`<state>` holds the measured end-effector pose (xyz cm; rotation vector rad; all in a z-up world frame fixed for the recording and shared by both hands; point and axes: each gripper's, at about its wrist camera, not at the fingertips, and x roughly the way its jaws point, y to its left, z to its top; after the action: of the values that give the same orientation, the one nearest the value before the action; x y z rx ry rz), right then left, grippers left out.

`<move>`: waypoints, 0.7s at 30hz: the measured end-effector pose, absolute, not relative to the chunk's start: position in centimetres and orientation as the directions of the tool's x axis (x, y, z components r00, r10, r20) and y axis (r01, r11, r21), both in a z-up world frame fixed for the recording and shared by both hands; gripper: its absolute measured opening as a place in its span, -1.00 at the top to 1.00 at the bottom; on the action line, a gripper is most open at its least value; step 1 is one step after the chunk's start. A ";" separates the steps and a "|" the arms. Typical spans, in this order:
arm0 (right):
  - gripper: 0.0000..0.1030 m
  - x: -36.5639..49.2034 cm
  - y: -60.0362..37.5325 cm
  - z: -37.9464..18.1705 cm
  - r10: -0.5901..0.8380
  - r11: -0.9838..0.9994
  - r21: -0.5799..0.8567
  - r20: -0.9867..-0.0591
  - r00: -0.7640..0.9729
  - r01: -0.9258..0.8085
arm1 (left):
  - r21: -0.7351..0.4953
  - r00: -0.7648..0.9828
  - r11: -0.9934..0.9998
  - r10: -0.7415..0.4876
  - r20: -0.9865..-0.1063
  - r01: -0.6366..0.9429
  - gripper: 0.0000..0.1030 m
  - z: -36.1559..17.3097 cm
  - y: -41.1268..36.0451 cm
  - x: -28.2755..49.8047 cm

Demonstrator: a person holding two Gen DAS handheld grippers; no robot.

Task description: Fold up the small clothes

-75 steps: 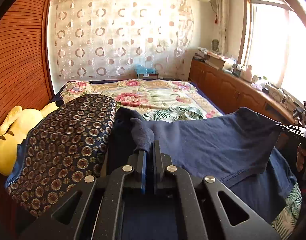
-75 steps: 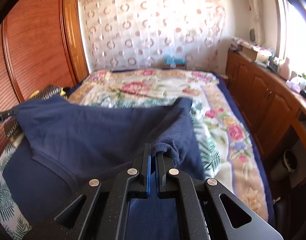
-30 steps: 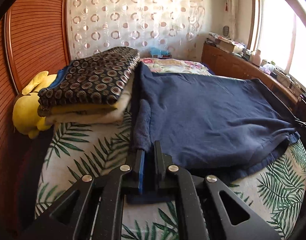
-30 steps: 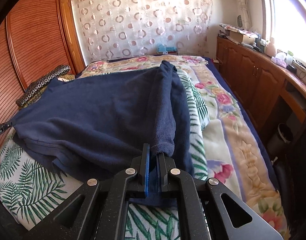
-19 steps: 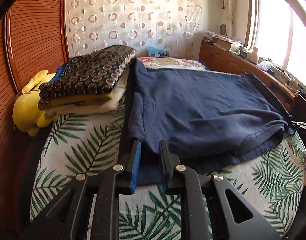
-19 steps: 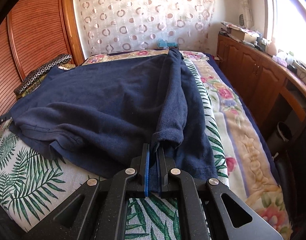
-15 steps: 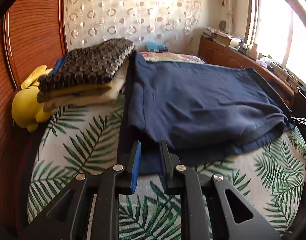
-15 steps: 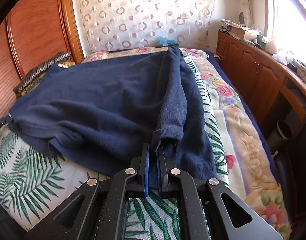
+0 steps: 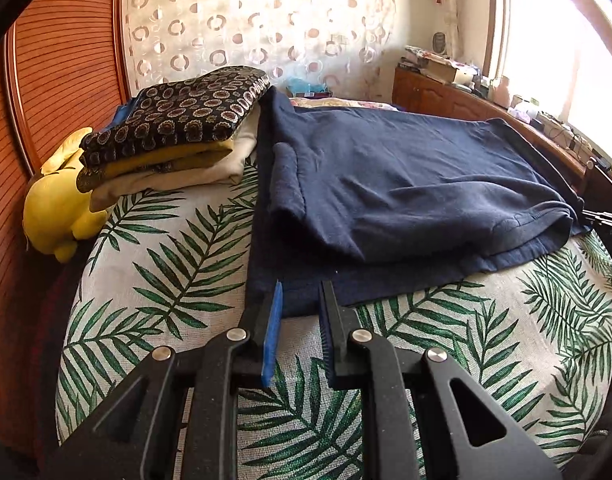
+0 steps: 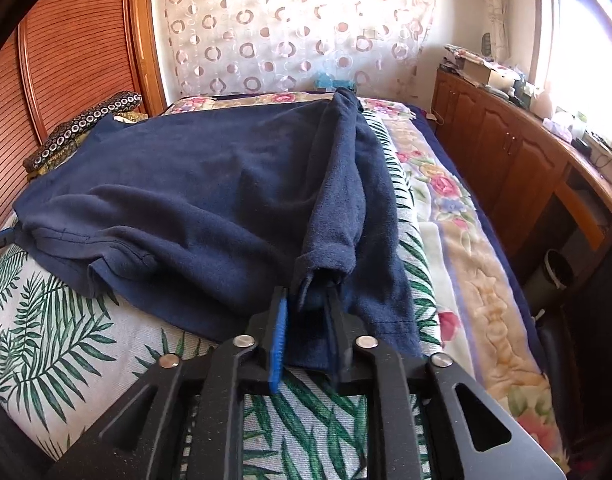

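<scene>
- We are holding the left gripper (image 9: 301,294) with its jaws parted and nothing between them; its tips are hovering just over the near hem of the dark navy knit shirt (image 9: 386,168), apart from the cloth as far as we can tell.
- We are holding the right gripper (image 10: 306,300) with its jaws parted too; a bunched navy sleeve end (image 10: 326,256) is sitting in the gap, but the pads are not pressing it, so we are judging it loose rather than gripped.
- We are reading both open claws at the near corners as a release: the shirt is lying doubled, the upper layer stopping short of the lower hem, which suggests one fold is laid and the corners no longer need holding.
- The shirt is resting on the white bedspread printed with green palm leaves (image 9: 178,280), spread wide between the two grippers.
- Its long axis is running across the bed from the left gripper's side to the right's; the ribbed collar (image 10: 106,248) is pointing toward us at the near edge, and the sleeves are running away along either side.
- Beside the shirt's left edge, we are seeing a stack of folded cloths topped by a dark circle-patterned one (image 9: 178,120), likely finished pieces, with a yellow plush toy (image 9: 54,208) beyond it against the ribbed wooden panel (image 9: 62,64).
</scene>
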<state>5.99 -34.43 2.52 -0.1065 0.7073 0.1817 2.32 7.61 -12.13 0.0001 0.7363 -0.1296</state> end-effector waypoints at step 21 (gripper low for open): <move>-0.14 4.5 -32.8 4.4 0.145 0.967 -0.086 -0.585 0.798 -0.238 | -0.084 0.729 0.992 -0.123 -0.673 0.089 -0.60 -9.4 7.3 8.8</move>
<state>4.51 -32.80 4.42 -0.1581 0.6137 0.2067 8.85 7.30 -9.43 -0.0472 0.7444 -0.1168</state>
